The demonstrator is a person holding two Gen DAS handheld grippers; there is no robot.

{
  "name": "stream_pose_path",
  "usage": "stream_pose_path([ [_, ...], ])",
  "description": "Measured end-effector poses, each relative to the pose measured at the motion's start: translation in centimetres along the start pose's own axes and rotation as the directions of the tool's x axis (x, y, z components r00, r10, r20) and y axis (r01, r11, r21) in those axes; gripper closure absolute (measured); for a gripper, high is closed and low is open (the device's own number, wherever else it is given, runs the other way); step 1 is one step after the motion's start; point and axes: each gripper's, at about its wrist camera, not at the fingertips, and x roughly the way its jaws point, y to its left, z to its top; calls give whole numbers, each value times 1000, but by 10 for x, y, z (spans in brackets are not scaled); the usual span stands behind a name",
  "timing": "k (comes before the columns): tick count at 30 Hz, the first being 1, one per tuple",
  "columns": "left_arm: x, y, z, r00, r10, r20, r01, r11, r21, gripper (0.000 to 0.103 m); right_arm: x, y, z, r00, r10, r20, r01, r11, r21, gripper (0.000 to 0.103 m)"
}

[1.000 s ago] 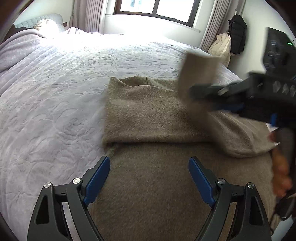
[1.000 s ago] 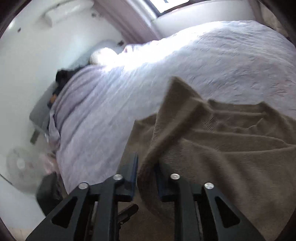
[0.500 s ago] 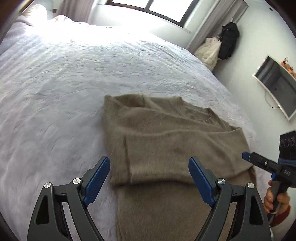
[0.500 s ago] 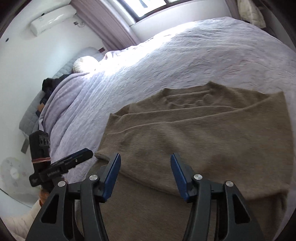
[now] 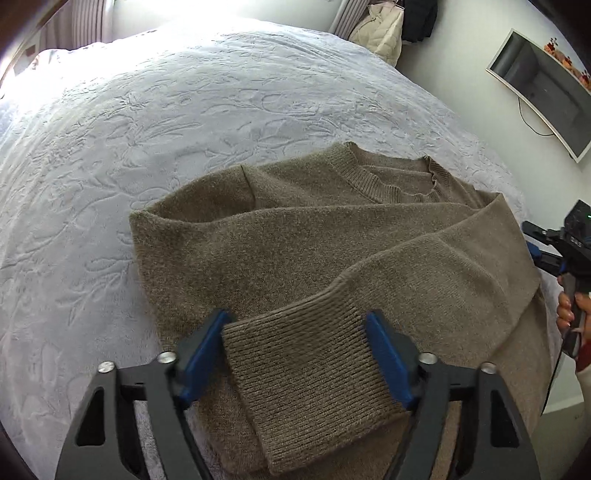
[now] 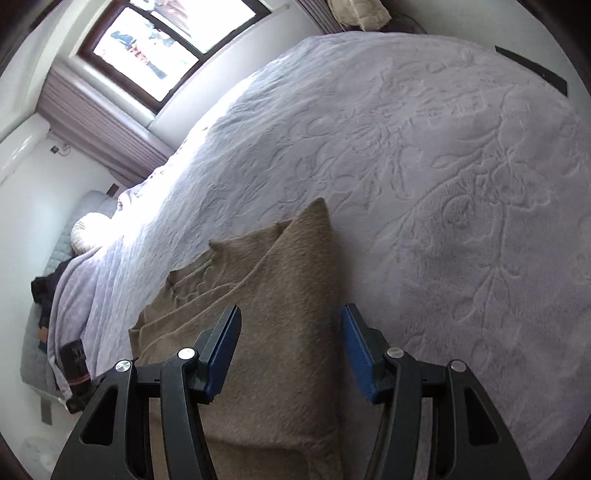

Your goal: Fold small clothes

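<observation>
Tongs in both my hands stand wide apart and grip nothing. My left tongs [image 5: 295, 354] hover over a ribbed sleeve cuff [image 5: 310, 373], one blue pad on each side of it, though I cannot tell whether the pads touch the knit. My right tongs [image 6: 290, 354] hang over the sweater's other side edge, where the fabric meets the bed.

Between them lies the brown sweater [image 5: 295, 240], flat on the near part of the bed, neckline [image 5: 391, 181] pointing away from me. One sleeve crosses the chest at a slant, and its cuff ends beneath my left tongs. I judge the sleeve is laid inward to make the body narrower, and that the next fold is still to come.

Around the sweater spreads a pale lilac bedspread [image 5: 184, 129] with a raised leaf pattern.

Only the left view shows the neckline, the crossed sleeve, my right hand [image 5: 570, 306] on its grip, a wall screen [image 5: 543, 88] and coats hanging in the corner [image 5: 384, 29]. Only the right view shows a window [image 6: 162, 48], curtains and the pillow end of the bed [image 6: 86, 232].
</observation>
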Motion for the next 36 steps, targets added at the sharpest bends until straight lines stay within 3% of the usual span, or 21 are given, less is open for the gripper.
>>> stream_pose_path([
  [1,0,1,2,1000,-8,1,8,1000,-3,51,8,-4,2,1000,13,-14,-13,1000,9,43],
  [2,-2,1,2,1000,-11,7,11,1000,-6,55,14,-6,4,999,24,-26,-24,1000,11,46],
  [4,-6,3,4,999,-39,16,39,999,-11,84,24,-2,6,999,6,-47,-6,1000,-7,85],
  [5,-8,4,6,998,-59,17,59,998,-16,86,22,1,8,999,10,-35,-10,1000,-11,93],
  [9,-10,-2,15,998,-16,57,15,1000,7,85,2,13,21,997,22,70,-18,998,-57,94],
  [11,-3,2,18,998,-12,56,13,1000,-14,85,5,3,26,998,8,70,-6,1000,-27,94],
  [14,3,9,13,999,-14,49,16,999,-38,85,19,-13,20,995,-88,44,90,995,-49,94],
  [15,2,9,10,999,-10,51,12,999,-37,85,21,-21,16,997,-73,37,74,997,-32,94],
  [17,-4,10,6,998,34,57,-32,999,-36,70,17,-28,14,997,-42,58,43,999,-1,94],
  [18,-8,12,4,994,89,59,-87,995,-44,37,15,-28,15,997,-41,61,41,999,4,94],
  [19,-12,16,3,987,145,72,-141,988,-57,19,13,-27,16,998,-43,55,43,999,5,91],
  [20,-20,22,0,977,185,104,-179,981,-72,19,11,-27,16,997,-56,52,55,998,6,88],
  [25,-42,46,-10,969,220,112,-200,965,-168,19,-17,-14,7,994,-78,72,80,997,-19,86],
  [31,-51,25,-9,961,237,146,-219,967,-129,19,-36,20,-19,996,73,50,-69,994,-81,83],
  [34,-42,15,-12,953,278,123,-266,958,-109,19,-31,41,-36,994,112,1,-111,986,-121,83],
  [36,-25,12,-18,934,352,63,-346,934,-88,19,-24,46,-47,993,113,-24,-116,984,-138,83],
])
